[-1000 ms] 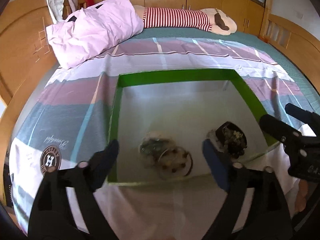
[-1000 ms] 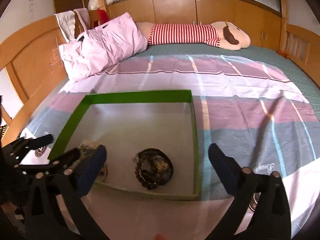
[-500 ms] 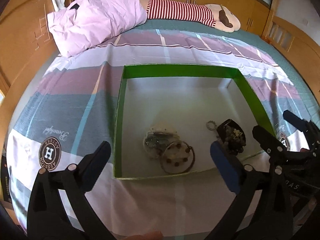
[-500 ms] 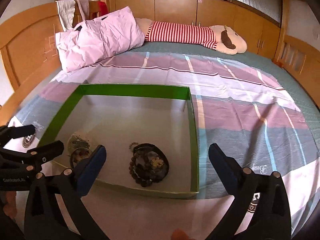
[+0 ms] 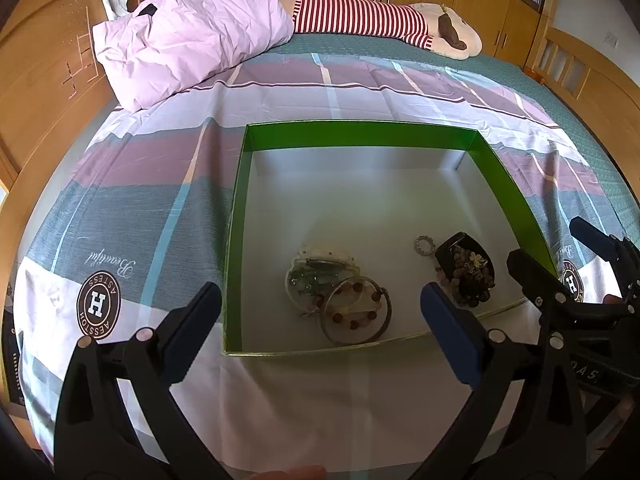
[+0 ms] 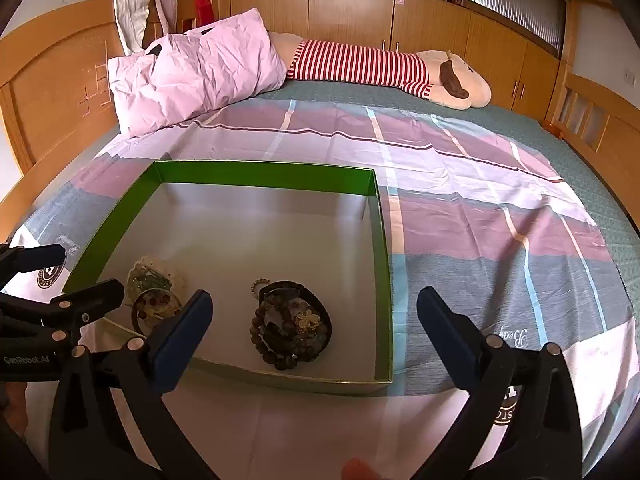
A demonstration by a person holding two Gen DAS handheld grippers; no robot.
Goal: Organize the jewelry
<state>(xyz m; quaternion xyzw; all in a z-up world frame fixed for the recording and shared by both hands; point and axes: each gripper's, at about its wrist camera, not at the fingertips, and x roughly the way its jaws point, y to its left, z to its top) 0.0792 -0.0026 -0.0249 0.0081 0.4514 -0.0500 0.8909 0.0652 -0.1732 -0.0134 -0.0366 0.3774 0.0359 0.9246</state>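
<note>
Jewelry (image 5: 340,292) hugs near box rim (image 5: 320,350); far half bare, both claws open.

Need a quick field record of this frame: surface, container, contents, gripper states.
surface: bed with striped sheet
container: green box, open top, grey floor
contents_left: bangle with beads overlapping a pale jewelry pile
contents_right: dark bead bracelets, small ring beside them
left gripper: open, holds nothing
right gripper: open, holds nothing
background: pink pillow, striped plush toy
</note>
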